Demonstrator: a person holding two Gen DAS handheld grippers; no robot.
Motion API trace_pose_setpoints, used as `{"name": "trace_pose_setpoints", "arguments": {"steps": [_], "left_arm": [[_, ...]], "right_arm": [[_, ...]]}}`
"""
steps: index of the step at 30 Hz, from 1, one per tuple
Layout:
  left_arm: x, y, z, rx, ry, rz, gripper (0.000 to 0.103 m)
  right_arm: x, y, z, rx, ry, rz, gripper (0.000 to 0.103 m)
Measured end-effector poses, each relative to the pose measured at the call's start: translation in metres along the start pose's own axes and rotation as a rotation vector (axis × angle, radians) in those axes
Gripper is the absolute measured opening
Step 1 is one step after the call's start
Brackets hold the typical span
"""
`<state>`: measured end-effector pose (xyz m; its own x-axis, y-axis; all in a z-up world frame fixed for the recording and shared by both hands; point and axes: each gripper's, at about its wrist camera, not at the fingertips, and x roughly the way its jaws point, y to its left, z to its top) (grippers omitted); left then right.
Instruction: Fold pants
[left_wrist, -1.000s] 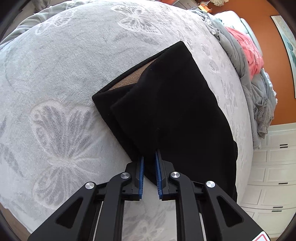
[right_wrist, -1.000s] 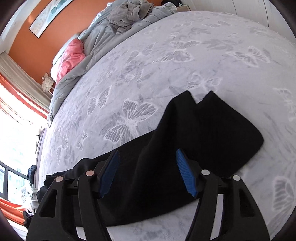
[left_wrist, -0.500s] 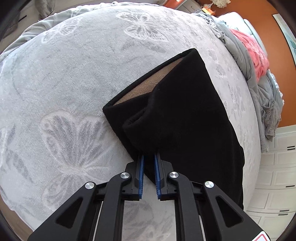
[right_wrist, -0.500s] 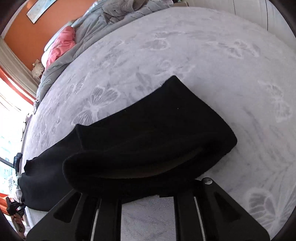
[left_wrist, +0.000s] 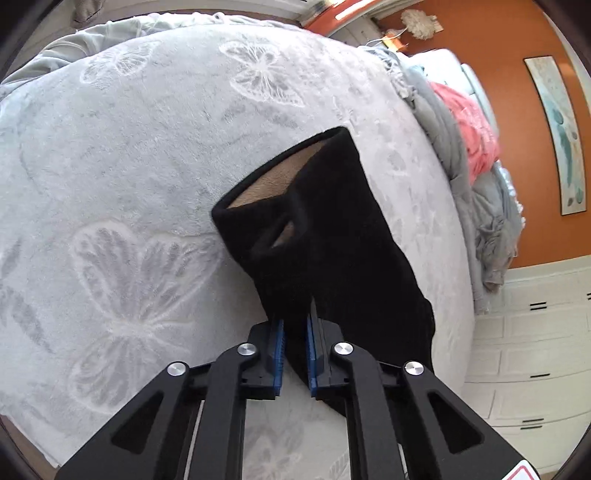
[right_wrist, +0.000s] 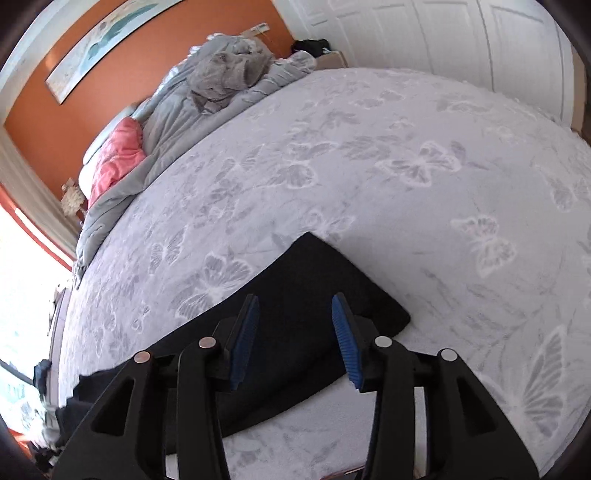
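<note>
Black pants (left_wrist: 332, 236) with a tan lining lie on a grey butterfly-patterned blanket (left_wrist: 122, 184). My left gripper (left_wrist: 294, 332) is shut on a near corner of the pants and holds it lifted; the waist opening gapes at the far end. In the right wrist view the pants (right_wrist: 306, 295) lie flat as a folded black strip under and ahead of my right gripper (right_wrist: 295, 314), which is open and empty just above the cloth.
A heap of grey bedding (right_wrist: 221, 77) and a pink cloth (right_wrist: 118, 155) lie along the orange wall. White drawers (left_wrist: 528, 350) stand beyond the bed's edge. White closet doors (right_wrist: 461, 37) stand at the far side.
My right gripper held a fold of the pants half a second ago, let it go, and now stands open above the cloth. My left gripper stays shut on the pants and has lifted them.
</note>
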<state>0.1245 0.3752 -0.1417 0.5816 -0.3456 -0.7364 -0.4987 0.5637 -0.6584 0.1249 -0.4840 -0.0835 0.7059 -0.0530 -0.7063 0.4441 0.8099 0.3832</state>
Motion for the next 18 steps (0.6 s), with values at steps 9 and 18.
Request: {"name": "trace_pose_setpoints", "arguments": {"steps": [9,18], "left_arm": [[0.002,0.029,-0.005,0.021,0.026,-0.001,0.046],[0.014,0.037,0.003,0.093,0.087,-0.007,0.008]], "right_arm": [[0.065,0.269,-0.118,-0.541,0.276,0.311,0.05],[0.171,0.492,-0.217,-0.917,0.39,0.344,0.05]]}}
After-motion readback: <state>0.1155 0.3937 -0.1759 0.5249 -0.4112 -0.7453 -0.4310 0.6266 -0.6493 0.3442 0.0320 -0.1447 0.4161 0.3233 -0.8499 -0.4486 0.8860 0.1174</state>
